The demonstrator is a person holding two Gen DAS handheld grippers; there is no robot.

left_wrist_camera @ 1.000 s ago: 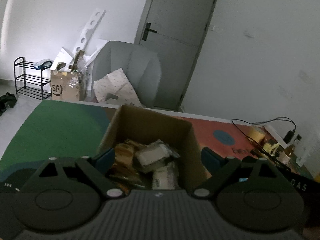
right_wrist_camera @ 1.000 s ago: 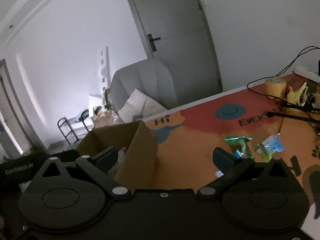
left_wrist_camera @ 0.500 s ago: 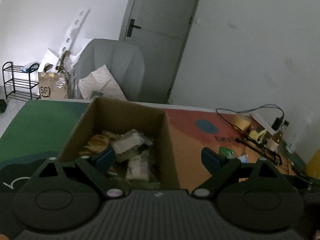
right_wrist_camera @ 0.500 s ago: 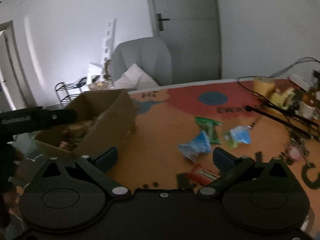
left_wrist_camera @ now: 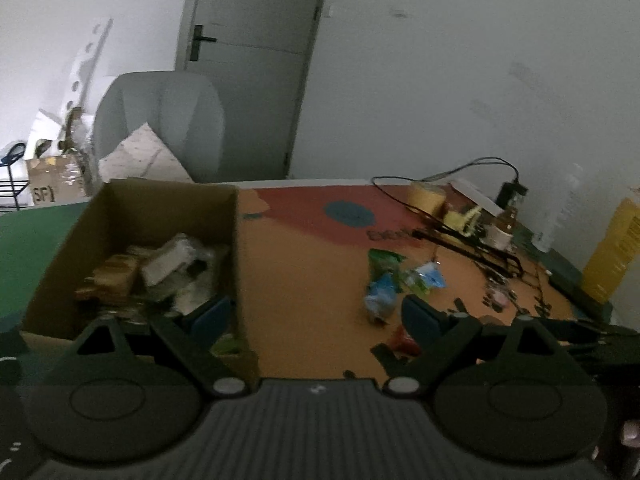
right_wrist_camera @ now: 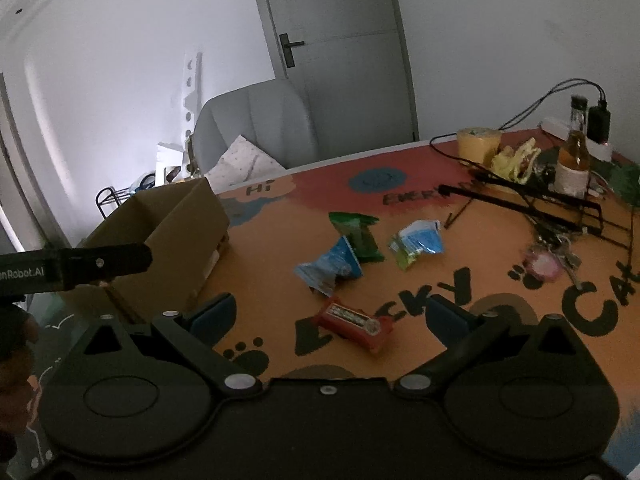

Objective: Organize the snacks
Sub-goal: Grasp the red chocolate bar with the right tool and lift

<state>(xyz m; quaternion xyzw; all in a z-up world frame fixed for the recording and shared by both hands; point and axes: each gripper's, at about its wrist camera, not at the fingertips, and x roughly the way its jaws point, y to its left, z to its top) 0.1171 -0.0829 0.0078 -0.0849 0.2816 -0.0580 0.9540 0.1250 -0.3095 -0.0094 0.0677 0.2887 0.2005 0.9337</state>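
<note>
While both grippers hang over the table mat [right_wrist_camera: 280,280], neither one holds anything. The left gripper [left_wrist_camera: 316,316] has its jaws spread wide, one fingertip over the corner of the cardboard box [left_wrist_camera: 236,240] and the other near the loose snacks. The right gripper [right_wrist_camera: 330,316] is just as wide apart, with a red snack bar [right_wrist_camera: 354,322] lying on the mat between its fingers, untouched.

The box sits at the left end of the table, already partly filled with wrapped snacks [left_wrist_camera: 160,272]. The ones not yet sorted lie well apart from it on the orange part of the mat: a blue packet [right_wrist_camera: 332,266], a green packet [right_wrist_camera: 356,232] touching it, and a blue-and-green packet [right_wrist_camera: 418,242] just beside those.

Writing shows in several places. The mat reads "Hi" [right_wrist_camera: 260,189] near the box, and large black letters "CKY" [right_wrist_camera: 436,300] run beside paw prints close to the right gripper. The left gripper's arm, seen from the right side, carries "enRobot.AI" [right_wrist_camera: 20,274]. A brown carton [left_wrist_camera: 48,188] on the floor behind is marked "SF".
</note>
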